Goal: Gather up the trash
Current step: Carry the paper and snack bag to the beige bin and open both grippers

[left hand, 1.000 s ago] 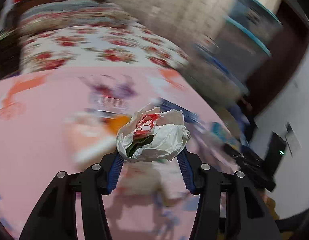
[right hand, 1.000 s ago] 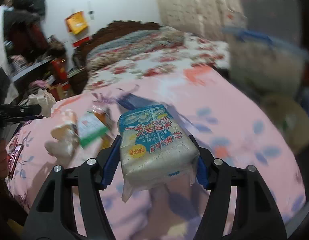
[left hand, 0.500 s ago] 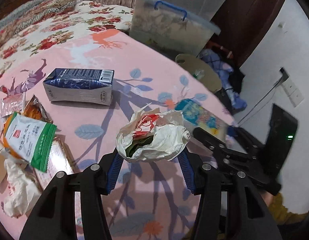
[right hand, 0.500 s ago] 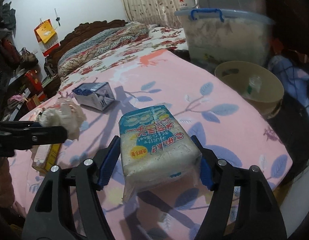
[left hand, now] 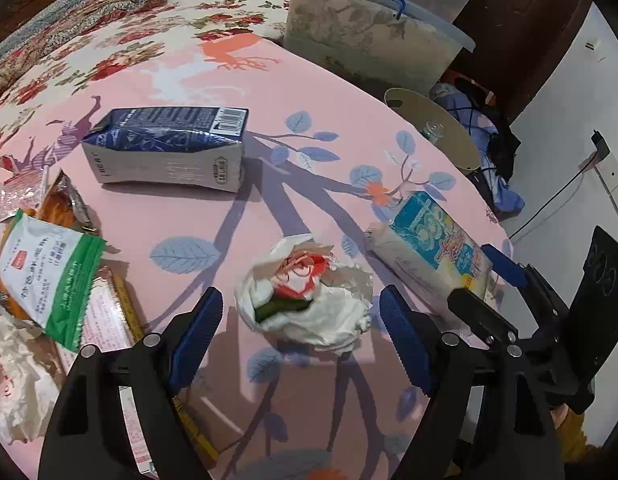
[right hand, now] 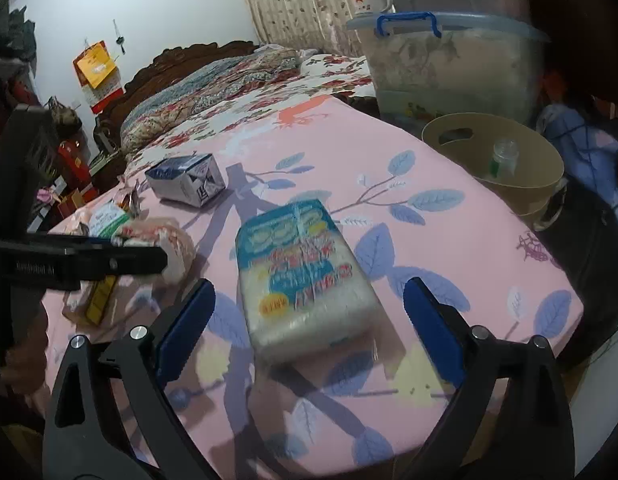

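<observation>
Both grippers gape wide, holding nothing: wad (left hand: 305, 292) sits between the left gripper (left hand: 299, 320) fingers, pack (right hand: 301, 280) between the right gripper (right hand: 309, 316) fingers. Bin (right hand: 493, 160) far ahead holds just a bottle (right hand: 503, 158), so mostly undone.

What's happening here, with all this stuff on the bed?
A person is tidying trash off a pink bedspread with a clamp-like gripper in each hand. The left gripper is open around a crumpled white plastic bag, and the right gripper is open around a blue-and-white packet; both items rest on the bed, ungripped. A dark blue carton and some wrappers lie nearby. A tan bin sits beside the bed.
</observation>
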The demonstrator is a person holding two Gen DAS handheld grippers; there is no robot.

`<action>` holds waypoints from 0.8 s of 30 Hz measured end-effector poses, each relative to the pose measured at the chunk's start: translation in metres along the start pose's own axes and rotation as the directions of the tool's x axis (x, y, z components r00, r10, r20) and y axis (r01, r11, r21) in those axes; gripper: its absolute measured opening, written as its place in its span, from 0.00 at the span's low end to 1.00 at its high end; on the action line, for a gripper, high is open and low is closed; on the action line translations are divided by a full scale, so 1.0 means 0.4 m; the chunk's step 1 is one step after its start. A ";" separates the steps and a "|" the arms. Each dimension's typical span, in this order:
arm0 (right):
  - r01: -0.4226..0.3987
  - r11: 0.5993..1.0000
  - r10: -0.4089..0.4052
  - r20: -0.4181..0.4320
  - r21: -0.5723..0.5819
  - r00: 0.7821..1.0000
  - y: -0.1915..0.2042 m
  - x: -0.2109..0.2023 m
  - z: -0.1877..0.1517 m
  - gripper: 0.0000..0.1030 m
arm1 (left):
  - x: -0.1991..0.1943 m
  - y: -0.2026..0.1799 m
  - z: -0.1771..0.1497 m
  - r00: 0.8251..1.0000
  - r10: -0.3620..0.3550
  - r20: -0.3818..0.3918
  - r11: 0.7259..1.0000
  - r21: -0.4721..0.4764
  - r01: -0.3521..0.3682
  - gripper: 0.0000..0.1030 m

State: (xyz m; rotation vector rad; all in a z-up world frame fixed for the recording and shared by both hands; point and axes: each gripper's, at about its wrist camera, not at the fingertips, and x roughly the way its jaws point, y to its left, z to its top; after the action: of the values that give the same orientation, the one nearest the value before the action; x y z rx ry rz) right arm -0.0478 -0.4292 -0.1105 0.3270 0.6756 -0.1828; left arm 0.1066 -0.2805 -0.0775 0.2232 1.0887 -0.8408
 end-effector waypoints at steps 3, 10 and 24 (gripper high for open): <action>0.006 1.000 -0.006 0.001 -0.029 1.000 0.002 -0.008 -0.015 0.92 | -0.009 0.005 -0.006 1.000 -0.004 -0.005 1.000 -0.007 0.004 0.78; 0.014 0.999 -0.015 -0.009 -0.031 1.000 -0.013 0.008 -0.022 0.93 | 0.008 0.000 -0.008 0.999 0.025 -0.032 1.000 0.010 -0.024 0.79; 0.034 0.997 -0.031 0.037 -0.075 0.999 -0.012 0.014 -0.029 0.60 | 0.043 -0.030 0.067 0.997 -0.008 -0.071 0.999 0.043 0.011 0.45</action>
State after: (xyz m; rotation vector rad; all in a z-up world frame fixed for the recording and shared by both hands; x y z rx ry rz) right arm -0.0518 -0.4299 -0.1237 0.2398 0.6507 -0.1935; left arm 0.1200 -0.3117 -0.0764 0.2863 1.1394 -0.8706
